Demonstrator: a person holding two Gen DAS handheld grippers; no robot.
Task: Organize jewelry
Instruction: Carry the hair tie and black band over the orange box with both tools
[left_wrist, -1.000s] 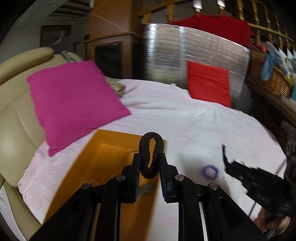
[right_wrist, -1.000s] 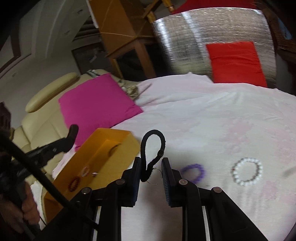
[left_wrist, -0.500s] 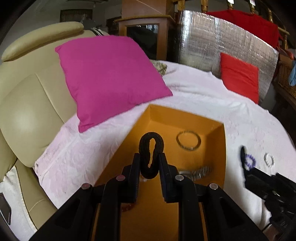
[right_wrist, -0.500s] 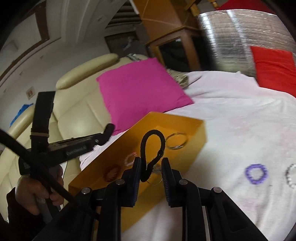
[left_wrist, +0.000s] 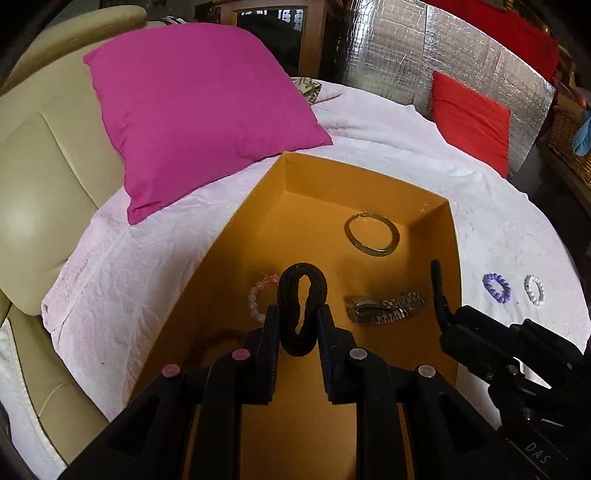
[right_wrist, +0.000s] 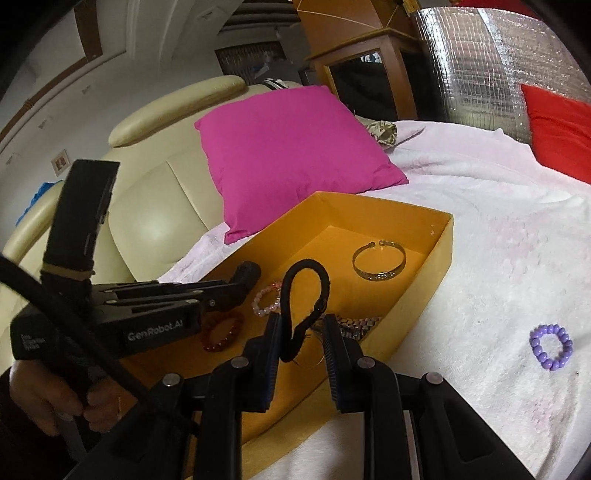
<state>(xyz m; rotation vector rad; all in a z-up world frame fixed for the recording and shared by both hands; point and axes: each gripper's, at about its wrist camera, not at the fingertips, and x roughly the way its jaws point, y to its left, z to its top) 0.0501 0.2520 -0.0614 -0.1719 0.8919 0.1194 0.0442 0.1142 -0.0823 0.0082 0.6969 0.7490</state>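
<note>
The surface is a bed covered with a pale pink, wrinkled bedspread (left_wrist: 388, 133). On it stands an open orange box (left_wrist: 457, 258). Behind the box a magenta pillow (left_wrist: 199, 107) leans on a cream leather headboard (left_wrist: 40, 177). A red cushion (left_wrist: 469, 118) rests against a silver foil panel (left_wrist: 406, 48) at the far side, and a wooden cabinet (right_wrist: 354, 70) stands behind the bed.

Inside the box lie a gold bangle (left_wrist: 372, 235), a metal watch band (left_wrist: 384, 312), a pink bead bracelet (right_wrist: 266, 298) and a red bead bracelet (right_wrist: 223, 331). A purple bead bracelet (left_wrist: 497, 288) and a white bead bracelet (left_wrist: 534, 289) lie on the bedspread just beside the box, outside it.

The left tongs (left_wrist: 298, 325) are closed on a thick black hair tie (left_wrist: 302, 306), held above the box floor. The right tongs (right_wrist: 303, 332) are narrowly closed on a thin black cord loop (right_wrist: 304, 295), held over the near corner of the box. A hand (right_wrist: 48, 391) holds the left tool's handle.
</note>
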